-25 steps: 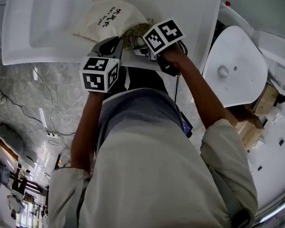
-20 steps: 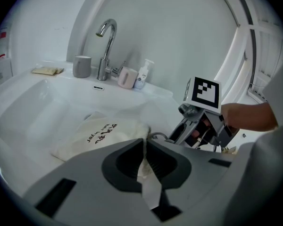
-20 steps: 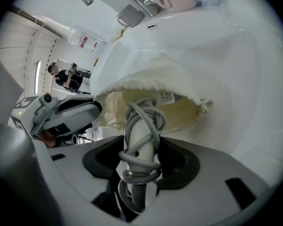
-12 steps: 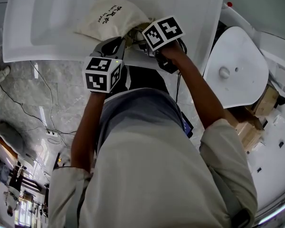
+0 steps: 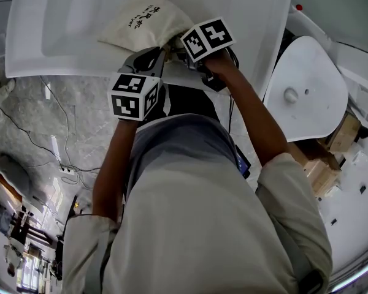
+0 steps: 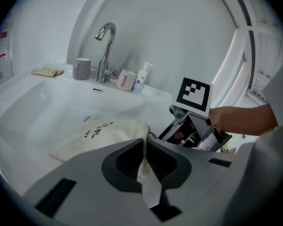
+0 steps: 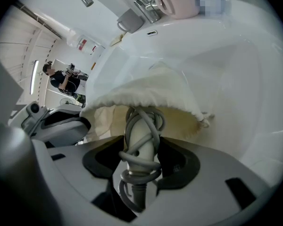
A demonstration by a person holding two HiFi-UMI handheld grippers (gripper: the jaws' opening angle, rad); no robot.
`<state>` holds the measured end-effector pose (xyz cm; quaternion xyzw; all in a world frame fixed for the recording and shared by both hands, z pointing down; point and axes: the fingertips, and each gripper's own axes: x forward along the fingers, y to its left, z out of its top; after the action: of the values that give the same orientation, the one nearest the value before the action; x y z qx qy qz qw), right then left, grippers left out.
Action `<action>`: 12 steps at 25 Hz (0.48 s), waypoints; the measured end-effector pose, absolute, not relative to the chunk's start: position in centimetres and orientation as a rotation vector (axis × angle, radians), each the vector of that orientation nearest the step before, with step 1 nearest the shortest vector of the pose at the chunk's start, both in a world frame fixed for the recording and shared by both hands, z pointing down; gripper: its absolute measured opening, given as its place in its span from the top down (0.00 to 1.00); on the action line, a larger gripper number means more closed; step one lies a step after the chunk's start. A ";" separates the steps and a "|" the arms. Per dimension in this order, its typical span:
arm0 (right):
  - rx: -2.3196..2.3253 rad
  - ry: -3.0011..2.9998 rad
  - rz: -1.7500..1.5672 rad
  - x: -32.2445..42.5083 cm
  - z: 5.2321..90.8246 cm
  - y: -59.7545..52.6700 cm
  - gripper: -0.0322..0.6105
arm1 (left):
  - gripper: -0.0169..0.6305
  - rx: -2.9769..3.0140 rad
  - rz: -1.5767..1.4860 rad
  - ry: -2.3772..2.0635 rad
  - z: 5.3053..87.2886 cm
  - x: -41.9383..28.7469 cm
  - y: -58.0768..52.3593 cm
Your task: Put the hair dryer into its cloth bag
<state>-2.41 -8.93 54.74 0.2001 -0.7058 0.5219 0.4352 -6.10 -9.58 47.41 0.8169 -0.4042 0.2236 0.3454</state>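
Observation:
A cream cloth bag (image 5: pixel 142 18) with dark print lies in the white sink basin (image 5: pixel 67 35). My left gripper (image 6: pixel 144 163) is shut on a fold of the bag's (image 6: pixel 96 134) mouth edge and holds it up. My right gripper (image 7: pixel 140 160) is shut on the hair dryer's pale handle (image 7: pixel 141 142), which has its grey cord wound round it. The dryer's head end is hidden inside the open mouth of the bag (image 7: pixel 146 91). In the head view, both grippers (image 5: pixel 156 55) (image 5: pixel 183 52) meet at the bag's mouth by the basin's near rim.
A chrome faucet (image 6: pixel 105 51), a grey cup (image 6: pixel 81 68), a pink cup (image 6: pixel 126 80) and a small white bottle (image 6: pixel 141 76) stand on the ledge behind the basin. A white toilet lid (image 5: pixel 303 84) lies to the right, with boxes (image 5: pixel 331 146) beyond it.
The right gripper has edged slightly toward the bag's mouth with the dryer. The left gripper has kept its hold and place.

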 end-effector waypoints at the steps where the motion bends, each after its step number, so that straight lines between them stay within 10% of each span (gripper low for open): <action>1: 0.501 -1.757 1.301 -2.4 54.8 -9.0 0.60 | 0.93 2.121 0.581 -1.048 47.4 -6.1 -9.5; 12: 0.525 -1.790 1.301 -2.9 55.1 -10.1 0.59 | 0.93 2.121 0.575 -1.041 47.5 -5.5 -9.2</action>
<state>-2.94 -10.08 55.10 0.2093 -0.7141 0.5191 0.4204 -5.48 -9.25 47.53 0.8179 -0.4015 0.2218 0.3473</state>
